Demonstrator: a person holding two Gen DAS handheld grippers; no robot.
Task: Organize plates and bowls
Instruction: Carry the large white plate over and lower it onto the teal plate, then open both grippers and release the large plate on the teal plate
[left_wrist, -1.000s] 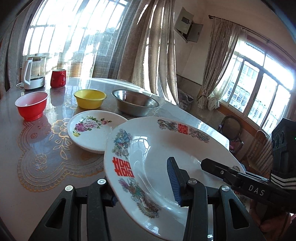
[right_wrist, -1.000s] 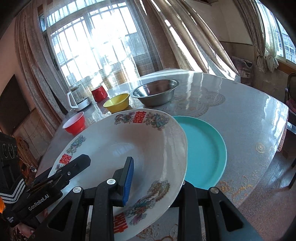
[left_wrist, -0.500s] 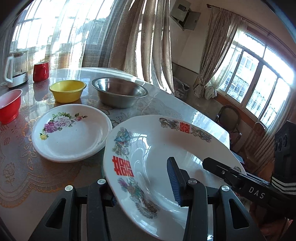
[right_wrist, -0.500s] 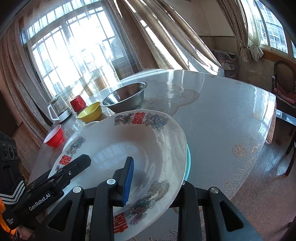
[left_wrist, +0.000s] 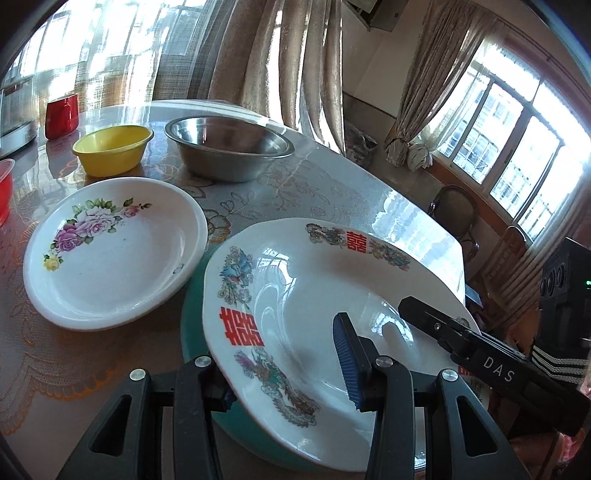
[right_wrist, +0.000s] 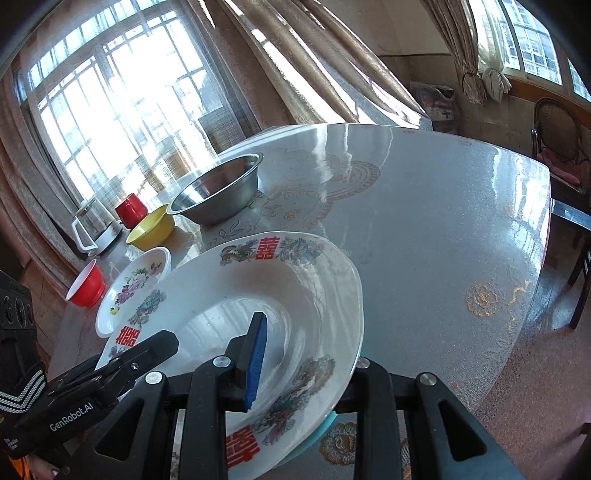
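Both grippers are clamping one big plate (left_wrist: 325, 295) by opposite rims, holding it over the teal plate (left_wrist: 194, 295) on the table (right_wrist: 424, 229). Left gripper (left_wrist: 284, 369) is pinching the near rim in its own view: one blue pad (left_wrist: 345, 358) sitting on the plate's inner face, the other finger under the rim. Right gripper (right_wrist: 306, 373) is doing the same on its side, pad on top, second finger below the edge.

Key relation: the big plate is sitting directly above the teal plate, nearly concentric, tilted slightly. Whether it is touching yet, cannot tell. Teal is peeking out as a crescent at the left and bottom. Next move is probably setting it straight down and letting go; neither hand is nearer, both sharing the load.

The left view is showing the teal crescent clearly and the floral plate (left_wrist: 110, 251) just beside it, rims close. The right view is showing only a sliver of teal under the rim, plus the open table beyond. Steel bowl (left_wrist: 229, 147), yellow bowl (left_wrist: 112, 151) and red bowl (right_wrist: 86, 288) are waiting further back, unstacked.
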